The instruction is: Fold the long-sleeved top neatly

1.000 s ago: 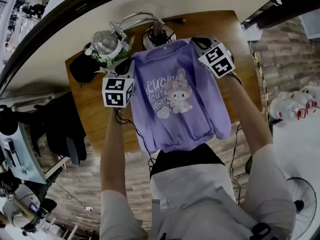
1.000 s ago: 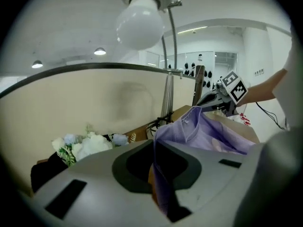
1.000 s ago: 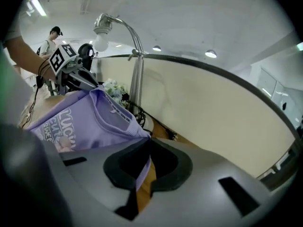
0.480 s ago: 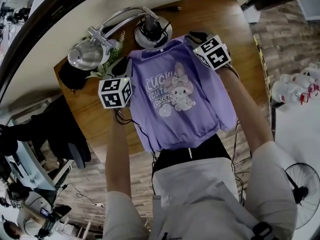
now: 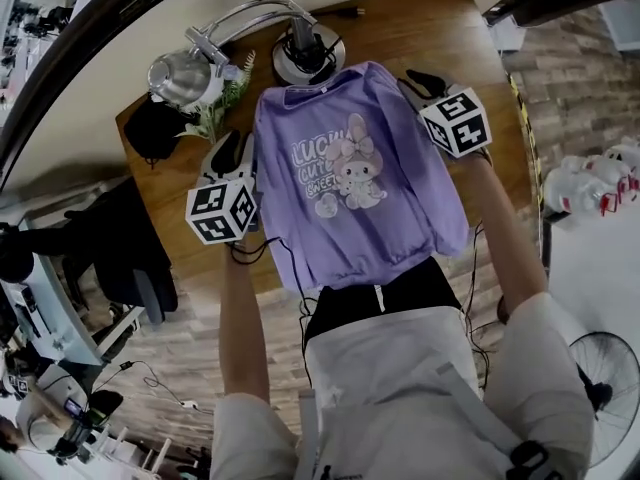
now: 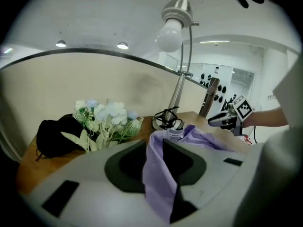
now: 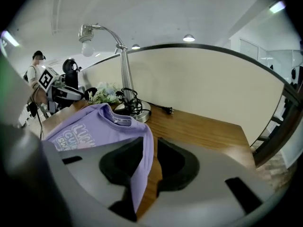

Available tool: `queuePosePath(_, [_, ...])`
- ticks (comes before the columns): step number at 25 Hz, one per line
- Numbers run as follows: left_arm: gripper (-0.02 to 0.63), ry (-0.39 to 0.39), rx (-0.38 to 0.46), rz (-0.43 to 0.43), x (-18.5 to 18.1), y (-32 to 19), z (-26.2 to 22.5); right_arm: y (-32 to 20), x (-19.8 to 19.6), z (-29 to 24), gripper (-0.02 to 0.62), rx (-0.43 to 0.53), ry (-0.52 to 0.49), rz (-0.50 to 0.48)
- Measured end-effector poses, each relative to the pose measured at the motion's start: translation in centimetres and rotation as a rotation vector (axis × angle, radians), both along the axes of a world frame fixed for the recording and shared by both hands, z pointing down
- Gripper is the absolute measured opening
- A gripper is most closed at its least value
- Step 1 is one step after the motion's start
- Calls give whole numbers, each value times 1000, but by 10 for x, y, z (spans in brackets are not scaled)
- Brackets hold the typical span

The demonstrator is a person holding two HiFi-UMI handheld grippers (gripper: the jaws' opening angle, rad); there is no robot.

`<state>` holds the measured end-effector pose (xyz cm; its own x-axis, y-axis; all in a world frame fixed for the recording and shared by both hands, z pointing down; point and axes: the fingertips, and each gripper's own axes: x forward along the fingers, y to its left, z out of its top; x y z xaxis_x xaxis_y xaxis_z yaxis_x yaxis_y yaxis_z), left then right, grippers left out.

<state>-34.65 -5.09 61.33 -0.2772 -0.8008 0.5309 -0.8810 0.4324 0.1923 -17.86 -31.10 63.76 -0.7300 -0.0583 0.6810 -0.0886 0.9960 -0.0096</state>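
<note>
The purple long-sleeved top (image 5: 350, 168) with a rabbit print lies front-up on the wooden table (image 5: 480, 48), its hem hanging over the near edge. My left gripper (image 5: 232, 153) is at its left shoulder and my right gripper (image 5: 420, 83) at its right shoulder. Both pairs of jaws have just been opening. In the left gripper view, a fold of the top (image 6: 156, 174) hangs loosely through my left gripper (image 6: 154, 145). In the right gripper view, the top (image 7: 94, 126) trails through my right gripper (image 7: 150, 143), with bare wood showing beside it.
A desk lamp (image 5: 200, 63) with a round base (image 5: 305, 58) and coiled cable stands just behind the collar. Artificial flowers (image 5: 215, 113) and a black pouch (image 5: 155, 128) sit at the table's back left. A fan (image 5: 600, 378) and bottles (image 5: 600, 188) are on the floor to the right.
The top has come down from being held up and now lies spread on the table. Both grippers have dropped and moved outwards, and their jaws have come apart around the shoulder cloth.
</note>
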Motion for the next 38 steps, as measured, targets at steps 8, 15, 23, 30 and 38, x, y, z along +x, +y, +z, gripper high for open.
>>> queuePosePath(8, [114,-38,43,-29,97,15,-37,32,91,-7,103,-61,-27,-20])
queuePosePath(15, [114,-95,52,-31,192,16,-62,64,186,-1,104,-64,-5,-103])
queuePosePath(23, [114,-51,61,33,302,-11,-45,96,295,23,104,-151,40,-119])
queuePosePath(30, [114,-20,64,128,368,-55,-27,142,367,46,94,-274,57,-187])
queuePosePath(38, [23,-5,42,176,409,-85,-13,185,401,107,178,-530,123,-73])
